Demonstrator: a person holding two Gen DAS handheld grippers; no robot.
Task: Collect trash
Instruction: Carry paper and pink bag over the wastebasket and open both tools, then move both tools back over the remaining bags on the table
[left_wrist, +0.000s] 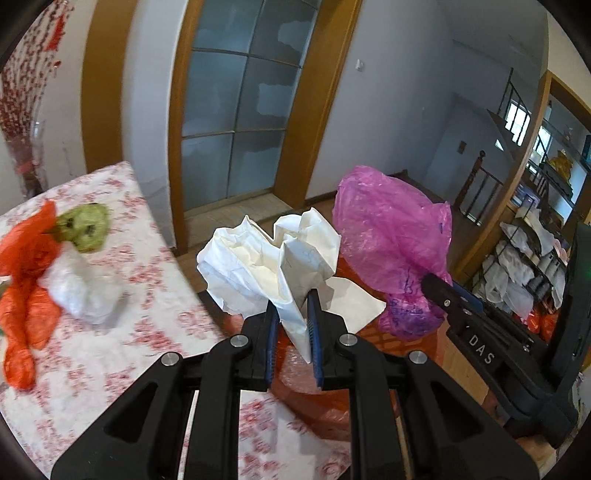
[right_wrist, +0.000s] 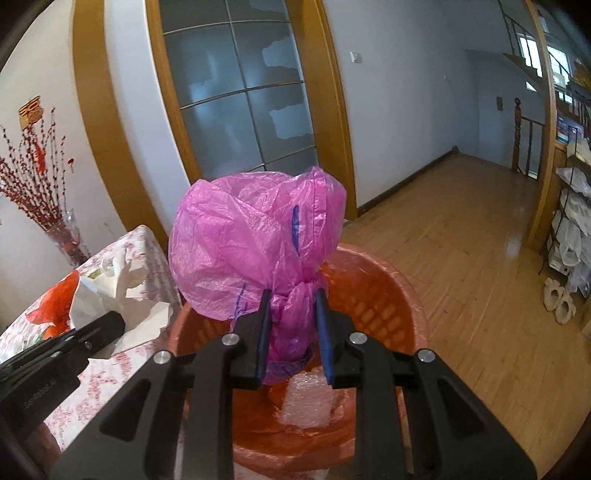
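Observation:
My left gripper (left_wrist: 293, 301) is shut on a crumpled white paper (left_wrist: 266, 258) and holds it just past the table's right edge, above the red basket's rim. My right gripper (right_wrist: 291, 295) is shut on a crumpled pink plastic bag (right_wrist: 251, 240) and holds it over the red plastic basket (right_wrist: 373, 295). The pink bag also shows in the left wrist view (left_wrist: 391, 236), with the right gripper's finger (left_wrist: 439, 288) beside it. On the table lie an orange plastic bag (left_wrist: 26, 280), a clear plastic wad (left_wrist: 81, 288) and a green crumpled piece (left_wrist: 86, 225).
The table with a red floral cloth (left_wrist: 147, 332) is at the left. Clear bubble wrap (right_wrist: 306, 402) lies in the basket. A vase with red branches (right_wrist: 62, 236) stands at the table's far end. A glass door (right_wrist: 236, 96), wooden floor (right_wrist: 461, 258) and a rack of bags (right_wrist: 572, 229) are beyond.

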